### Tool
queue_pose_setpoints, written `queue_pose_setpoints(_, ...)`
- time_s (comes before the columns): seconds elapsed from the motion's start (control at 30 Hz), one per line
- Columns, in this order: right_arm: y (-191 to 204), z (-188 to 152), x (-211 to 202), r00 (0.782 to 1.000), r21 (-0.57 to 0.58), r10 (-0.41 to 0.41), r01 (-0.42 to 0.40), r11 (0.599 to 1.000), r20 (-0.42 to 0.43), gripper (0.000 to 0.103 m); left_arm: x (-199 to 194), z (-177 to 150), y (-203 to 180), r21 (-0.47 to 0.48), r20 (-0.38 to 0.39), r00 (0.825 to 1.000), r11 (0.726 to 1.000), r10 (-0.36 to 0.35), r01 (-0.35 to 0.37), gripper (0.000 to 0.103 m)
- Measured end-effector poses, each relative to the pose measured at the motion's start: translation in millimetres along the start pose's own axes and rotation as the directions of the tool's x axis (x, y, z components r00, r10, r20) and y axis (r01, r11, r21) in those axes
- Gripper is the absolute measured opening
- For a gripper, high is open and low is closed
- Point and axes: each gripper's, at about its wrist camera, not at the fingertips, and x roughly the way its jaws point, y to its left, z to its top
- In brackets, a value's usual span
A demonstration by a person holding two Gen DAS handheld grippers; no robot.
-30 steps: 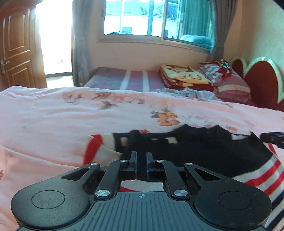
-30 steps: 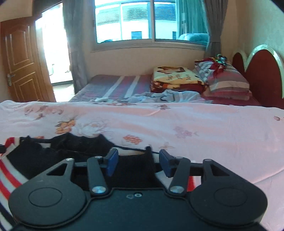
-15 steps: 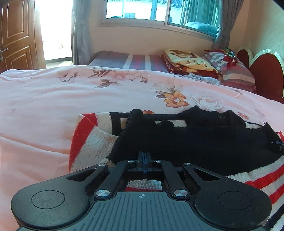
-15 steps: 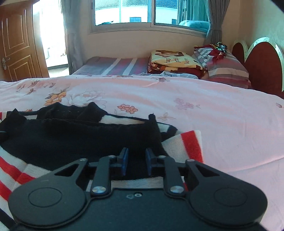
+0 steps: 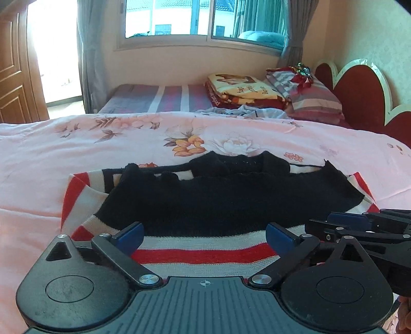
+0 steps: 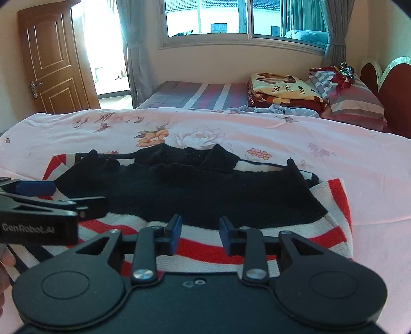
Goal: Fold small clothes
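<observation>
A small sweater point(image 5: 231, 200), black with red and white stripes, lies folded on the pink floral bedspread point(image 5: 77, 159); its black half rests over the striped half. My left gripper point(image 5: 204, 232) hovers at the sweater's near edge, jaws opening wide, pads pressing on nothing. It also shows at the left of the right wrist view, left gripper point(image 6: 64, 195). My right gripper point(image 6: 200, 228) is just right of it over the striped near edge, jaws opening with a narrow gap and no cloth pinched. The right gripper point(image 5: 344, 221) also shows from the side in the left wrist view.
Behind the pink bed stands a second bed point(image 6: 200, 95) with a striped sheet, folded blankets point(image 6: 282, 90) and pillows point(image 6: 354, 100). A red headboard point(image 5: 359, 92) is at the right, a wooden door point(image 6: 54, 61) at the left, a window point(image 6: 231, 20) at the back.
Both grippers were shut on the sweater's black edge and laid it down over the stripes. They have since let go, opened and drawn back toward the near edge.
</observation>
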Motion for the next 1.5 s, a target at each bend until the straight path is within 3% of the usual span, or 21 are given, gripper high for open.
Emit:
queue_pose_setpoints(0.13, 3, -2, -1, 1.0, 0.02, -0.016, 0.016, 1.0, -0.006, 0.034, 8, -8, 4, -0.043, -0.046, 0.999, 0.999, 0.006, -0.008, 0.1)
queue_pose_setpoints(0.23, 7, -5, 3, 0.999, 0.0, -0.033, 0.033, 0.999, -0.016, 0.037, 18, -19, 4, -0.024, -0.079, 0.996, 0.999, 0.036, -0.038, 0.1)
queue_pose_setpoints(0.43, 2, -18, 9, 0.997, -0.041, -0.074, 0.073, 0.996, -0.018, 0.04, 19, -26, 11, 0.001, -0.064, 0.997, 0.999, 0.054, -0.054, 0.1)
queue_pose_setpoints(0.73, -43, -28, -5, 0.987, -0.005, -0.157, 0.157, 0.988, -0.02, 0.041, 11, -29, 27, 0.01, -0.062, 0.995, 0.997, 0.072, -0.072, 0.1)
queue_pose_setpoints(0.83, -52, -31, -9, 0.988, 0.039, -0.151, 0.152, 0.988, -0.026, 0.042, 8, -29, 31, 0.004, -0.061, 0.995, 0.996, 0.084, -0.084, 0.1)
queue_pose_setpoints(0.93, -46, -30, -17, 0.988, 0.048, -0.155, 0.156, 0.987, -0.025, 0.042, -7, -28, 35, -0.027, -0.046, 0.992, 0.993, 0.117, -0.118, 0.1)
queue_pose_setpoints(1.07, -23, -31, -35, 0.995, 0.032, -0.096, 0.095, 0.995, 0.02, 0.043, -35, -32, 22, 0.023, 0.011, 0.998, 0.997, 0.069, -0.069, 0.1)
queue_pose_setpoints(1.23, 20, -38, -28, 1.0, -0.028, -0.029, 0.029, 0.999, -0.011, 0.042, -33, -41, 1, 0.07, -0.005, 0.999, 0.996, 0.052, -0.052, 0.1)
queue_pose_setpoints(1.27, 26, -39, -25, 0.999, -0.045, -0.046, 0.045, 0.998, -0.017, 0.038, -30, -46, 2, 0.068, -0.009, 0.998, 0.995, 0.07, -0.069, 0.1)
queue_pose_setpoints(1.4, 26, -48, -21, 0.996, -0.109, -0.088, 0.086, 0.99, -0.018, 0.045, -26, -60, 16, 0.054, -0.018, 0.998, 0.997, 0.054, -0.053, 0.103)
queue_pose_setpoints(1.5, 5, -55, -27, 0.99, -0.098, -0.137, 0.136, 0.986, -0.008, 0.052, -32, -67, 23, 0.094, -0.017, 0.998, 0.994, 0.062, -0.06, 0.103)
